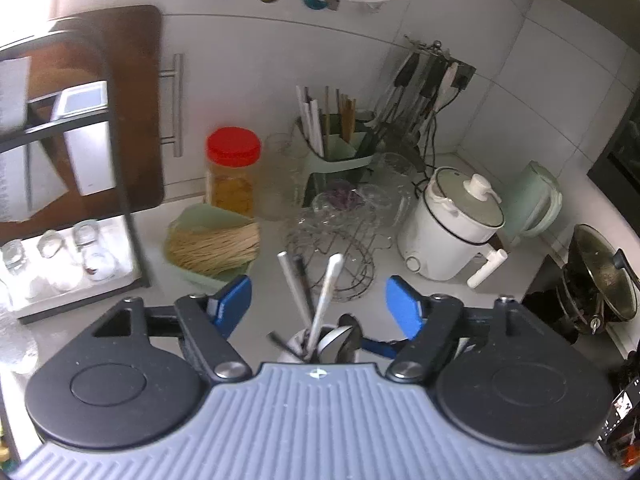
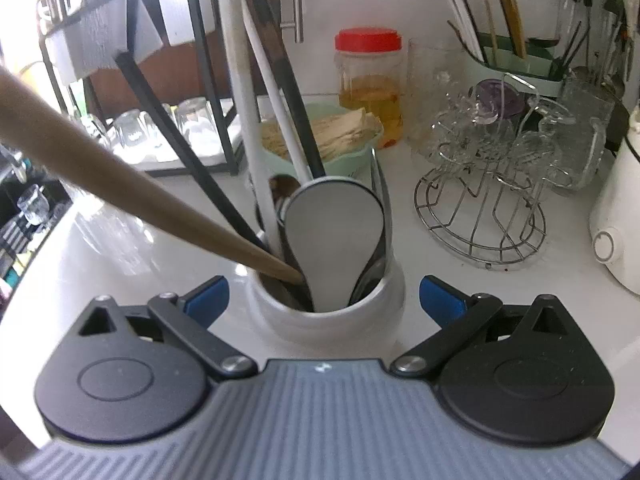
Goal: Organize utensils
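A white ceramic utensil cup [image 2: 326, 312] stands on the counter, packed with utensils: a wide white rice paddle [image 2: 334, 232], a wooden handle [image 2: 120, 184], a white handle and dark handles. My right gripper [image 2: 324, 292] is open, its blue pads on either side of the cup without touching it. In the left wrist view the same cup [image 1: 296, 346] shows from above, just below my left gripper [image 1: 318, 306], which is open and empty. A green chopstick caddy [image 1: 340, 144] with chopsticks stands at the back; it also shows in the right wrist view [image 2: 512, 66].
A red-lidded jar [image 1: 232, 172], a green bowl of noodles [image 1: 212, 244], a wire rack of glasses [image 1: 340, 248], a white electric cooker [image 1: 456, 224], a green kettle [image 1: 536, 200] and a black rack with glasses [image 1: 68, 256] crowd the counter. A wok [image 1: 600, 276] sits at right.
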A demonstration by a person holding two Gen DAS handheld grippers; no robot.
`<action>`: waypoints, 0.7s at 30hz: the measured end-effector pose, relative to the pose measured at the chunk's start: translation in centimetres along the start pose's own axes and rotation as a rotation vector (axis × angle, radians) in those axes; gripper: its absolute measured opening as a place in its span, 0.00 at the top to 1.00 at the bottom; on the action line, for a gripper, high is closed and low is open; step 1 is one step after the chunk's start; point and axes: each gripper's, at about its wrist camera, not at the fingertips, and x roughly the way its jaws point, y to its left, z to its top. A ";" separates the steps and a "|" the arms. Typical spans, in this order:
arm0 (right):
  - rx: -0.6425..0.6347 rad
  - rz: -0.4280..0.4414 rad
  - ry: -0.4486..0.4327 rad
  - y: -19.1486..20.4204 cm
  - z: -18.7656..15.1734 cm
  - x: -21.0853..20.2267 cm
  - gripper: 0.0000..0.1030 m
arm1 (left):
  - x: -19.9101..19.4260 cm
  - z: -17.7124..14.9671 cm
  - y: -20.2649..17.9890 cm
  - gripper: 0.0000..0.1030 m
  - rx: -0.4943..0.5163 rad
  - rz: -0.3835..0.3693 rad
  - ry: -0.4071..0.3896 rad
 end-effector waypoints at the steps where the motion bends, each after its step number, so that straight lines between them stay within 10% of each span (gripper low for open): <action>1: 0.010 -0.007 -0.007 0.0 0.1 -0.6 0.00 | -0.5 -0.1 0.3 0.23 0.001 0.001 0.000; 21: 0.044 0.111 -0.216 0.3 -0.1 -17.4 0.00 | -11.4 -4.9 -2.5 0.08 -0.085 0.237 -0.156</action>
